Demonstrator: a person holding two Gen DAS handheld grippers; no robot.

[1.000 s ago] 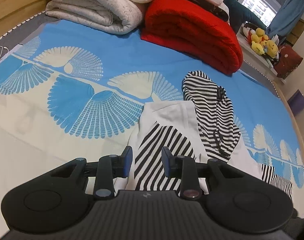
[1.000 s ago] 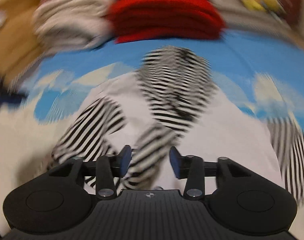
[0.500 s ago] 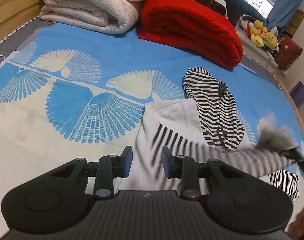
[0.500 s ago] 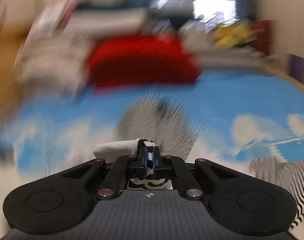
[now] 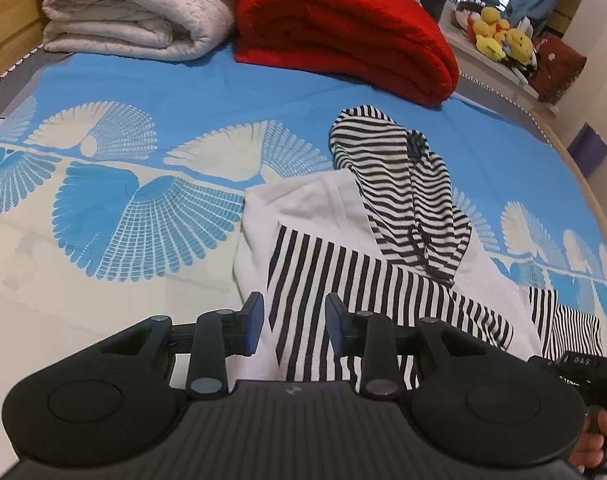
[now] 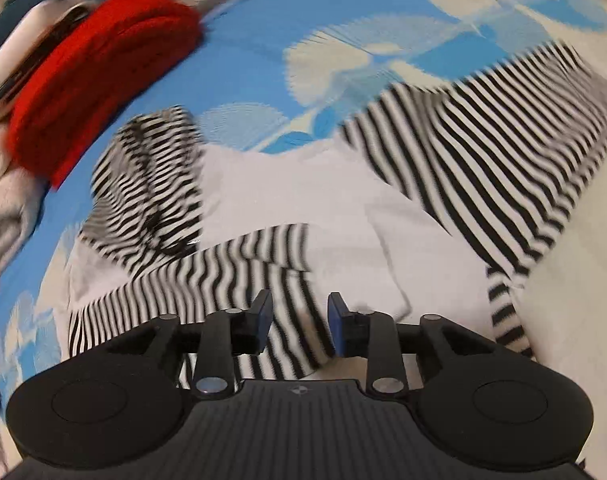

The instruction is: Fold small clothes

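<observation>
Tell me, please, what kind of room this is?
Most likely a bedroom: the hooded top lies on a bed with a blue patterned sheet, folded blankets are stacked at its far end, and plush toys sit on a side ledge.

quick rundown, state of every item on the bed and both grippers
hoodie: lying flat, not yet folded up
left sleeve: folded across the body
hood: flopped down onto the body
red blanket: folded
cream blanket: folded
left gripper: open, empty, over the sleeve
right gripper: jaws just opened, nothing gripped
</observation>
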